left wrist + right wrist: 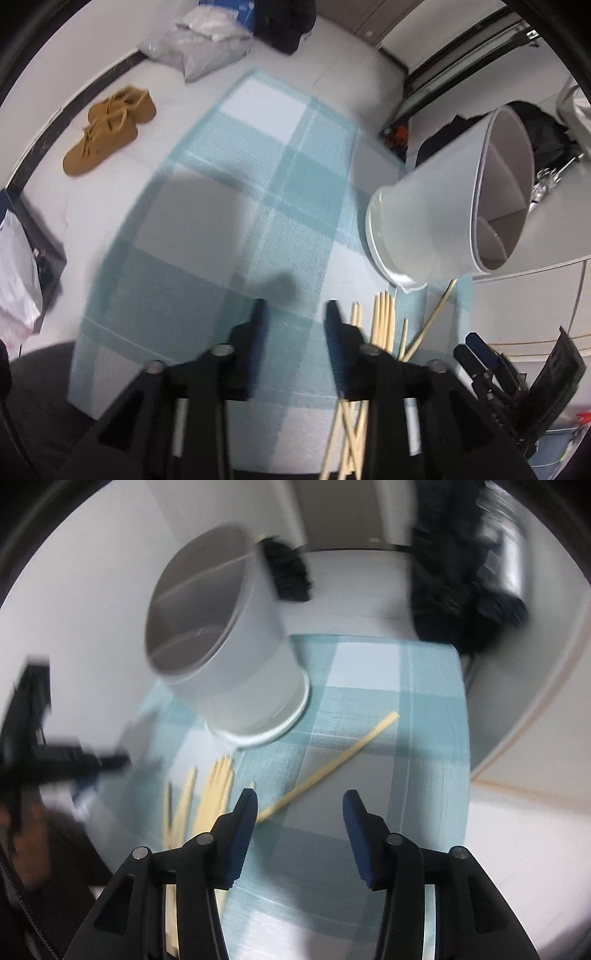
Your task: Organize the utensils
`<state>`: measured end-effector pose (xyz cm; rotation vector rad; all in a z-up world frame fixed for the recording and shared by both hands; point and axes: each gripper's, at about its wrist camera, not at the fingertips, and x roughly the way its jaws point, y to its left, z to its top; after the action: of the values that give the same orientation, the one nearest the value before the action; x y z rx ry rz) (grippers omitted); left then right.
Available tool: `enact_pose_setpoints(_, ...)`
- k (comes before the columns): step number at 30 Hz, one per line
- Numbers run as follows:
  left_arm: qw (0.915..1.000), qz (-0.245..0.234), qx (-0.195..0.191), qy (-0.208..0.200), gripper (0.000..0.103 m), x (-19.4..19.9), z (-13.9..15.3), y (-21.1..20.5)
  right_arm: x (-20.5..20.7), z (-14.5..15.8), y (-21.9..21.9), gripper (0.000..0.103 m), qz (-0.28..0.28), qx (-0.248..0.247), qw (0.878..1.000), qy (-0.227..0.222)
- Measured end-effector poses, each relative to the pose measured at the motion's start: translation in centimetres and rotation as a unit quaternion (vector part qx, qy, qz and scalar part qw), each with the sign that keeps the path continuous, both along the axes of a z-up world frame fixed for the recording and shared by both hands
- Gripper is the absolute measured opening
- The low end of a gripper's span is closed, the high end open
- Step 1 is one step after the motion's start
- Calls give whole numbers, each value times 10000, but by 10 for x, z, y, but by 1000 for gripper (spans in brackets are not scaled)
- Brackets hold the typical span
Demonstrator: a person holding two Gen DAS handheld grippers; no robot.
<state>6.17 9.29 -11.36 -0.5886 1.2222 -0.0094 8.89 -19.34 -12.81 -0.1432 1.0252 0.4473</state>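
A white round utensil holder (436, 218) (236, 664) with inner dividers stands on a blue-and-white checked cloth (229, 206) (388, 709). Several wooden chopsticks (384, 325) (214, 790) lie in a loose bundle in front of it. One single chopstick (332, 764) lies apart, slanting toward the right. My left gripper (295, 310) is open over bare cloth, left of the bundle, nothing between its fingers. My right gripper (300, 801) is open above the near end of the single chopstick, holding nothing. The left gripper (107, 762) shows blurred at the left edge of the right wrist view.
A pair of tan shoes (107, 129) and white plastic bags (207, 40) lie on the floor beyond the cloth. Dark clothing (454, 583) is piled behind it. A black box (33, 236) sits at the left, the right gripper (495, 369) at lower right.
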Motion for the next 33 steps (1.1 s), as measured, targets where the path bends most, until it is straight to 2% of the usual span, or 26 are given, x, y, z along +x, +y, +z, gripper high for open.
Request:
enact_pose_setpoints(2, 9999, 62, 6, -145, 45, -2, -1, 7, -7, -5, 19, 47, 853, -647, 9941, -174)
enact_pose_setpoints(3, 9998, 95, 44, -143, 49, -1, -3, 8, -11, -8, 28, 47, 1237, -928, 9877, -229)
enact_pose_setpoints(5, 9998, 91, -2, -179, 51, -2, -4, 13, -18, -16, 44, 47, 1925, -1304, 9721, -299)
enact_pose_setpoints(9, 9995, 62, 172, -252, 56, 0, -1, 13, -17, -25, 65, 45, 2677, -1330, 9543, -45)
enact_pose_setpoints(12, 9996, 127, 64, -227, 56, 1, -3, 22, -16, -31, 78, 44, 3110, -1558, 9376, 37)
enact_pose_setpoints(15, 9996, 191, -12, -230, 56, 1, -3, 27, -10, -29, 80, 40, 3317, -1549, 9304, 168)
enact_pose_setpoints(21, 9995, 266, -123, -130, 56, 2, -8, 31, 9, -26, 77, 26, 3256, -1228, 9366, 416)
enact_pose_setpoints(23, 9995, 284, -111, -104, 56, 3, -9, 30, 14, -23, 74, 15, 3183, -1111, 9401, 513)
enact_pose_setpoints(27, 9995, 281, -91, -80, 56, 1, -8, 28, 21, -14, 60, 13, 2852, -819, 9536, 511)
enact_pose_setpoints(29, 9996, 271, -37, -76, 56, 0, -8, 28, 26, -3, 39, 16, 2370, -579, 9691, 360)
enact_pose_setpoints(31, 9996, 285, -46, -40, 56, -1, -8, 27, 29, 3, 12, 18, 1724, -178, 9839, 425)
enact_pose_setpoints(33, 9997, 249, -21, -40, 56, -1, -8, 25, 37, 7, -21, 26, 820, 82, 9959, 371)
